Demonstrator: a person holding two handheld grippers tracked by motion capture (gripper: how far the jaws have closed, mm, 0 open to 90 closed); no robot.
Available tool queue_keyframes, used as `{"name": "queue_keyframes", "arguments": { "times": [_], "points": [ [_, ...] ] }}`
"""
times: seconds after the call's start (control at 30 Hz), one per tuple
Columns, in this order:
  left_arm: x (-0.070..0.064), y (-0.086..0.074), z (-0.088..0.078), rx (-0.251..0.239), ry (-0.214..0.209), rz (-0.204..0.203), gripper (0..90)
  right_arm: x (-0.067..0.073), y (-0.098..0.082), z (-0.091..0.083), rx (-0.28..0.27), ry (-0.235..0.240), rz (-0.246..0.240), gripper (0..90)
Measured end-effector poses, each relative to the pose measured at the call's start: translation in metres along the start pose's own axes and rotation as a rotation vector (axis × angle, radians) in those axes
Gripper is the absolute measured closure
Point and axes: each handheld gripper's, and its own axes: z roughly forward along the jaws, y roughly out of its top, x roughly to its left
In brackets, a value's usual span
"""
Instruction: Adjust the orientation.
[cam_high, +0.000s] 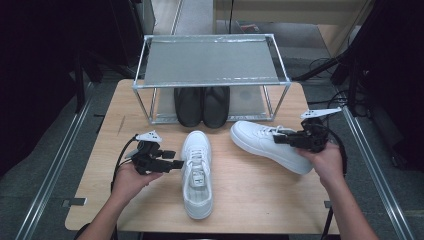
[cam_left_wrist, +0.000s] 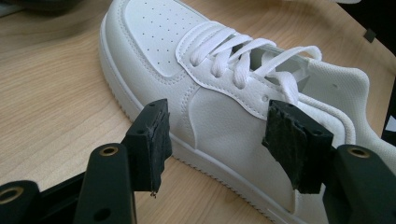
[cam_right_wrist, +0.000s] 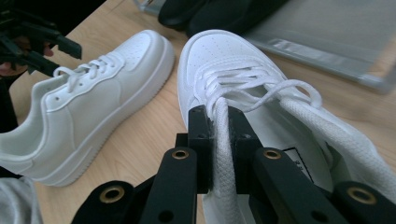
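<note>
While the right gripper (cam_right_wrist: 219, 140) is clenched on a lace (cam_right_wrist: 223, 154) of the right sneaker (cam_high: 270, 145), presumably to drag it, the left gripper (cam_left_wrist: 219, 149) stands released beside the other sneaker (cam_high: 197, 172). Both sneakers rest on the tabletop (cam_high: 260, 195) before the rack (cam_high: 210, 82).

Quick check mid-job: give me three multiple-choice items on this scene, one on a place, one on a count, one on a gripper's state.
1. Where are the black shoes?
A. Under the rack
B. On top of the rack
C. At the table's near edge

2. How many white sneakers are on the table?
A. One
B. Two
C. Three

3. What is the right gripper doing?
A. Standing open
B. Gripping a black shoe
C. Pinching a white lace

Answers: 1 A, they sit on the lower shelf; 2 B, the left sneaker and the right sneaker; 3 C, the jaws clamp the lace in the right gripper view.
</note>
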Motion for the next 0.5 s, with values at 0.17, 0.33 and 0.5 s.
{"name": "queue_keyframes", "arguments": {
  "times": [0.17,0.33,0.5],
  "points": [
    [0.001,0.000,0.000,-0.003,-0.003,-0.005,40.9,0.020,-0.002,0.014,-0.012,-0.021,-0.004,84.3],
    [0.000,0.000,0.000,-0.004,-0.001,-0.001,41.2,0.044,-0.008,0.029,-0.013,-0.079,-0.046,84.2],
    [-0.001,0.000,0.000,-0.005,-0.003,0.000,41.3,0.061,-0.018,0.043,-0.019,-0.109,-0.015,84.0]
  ]
}}
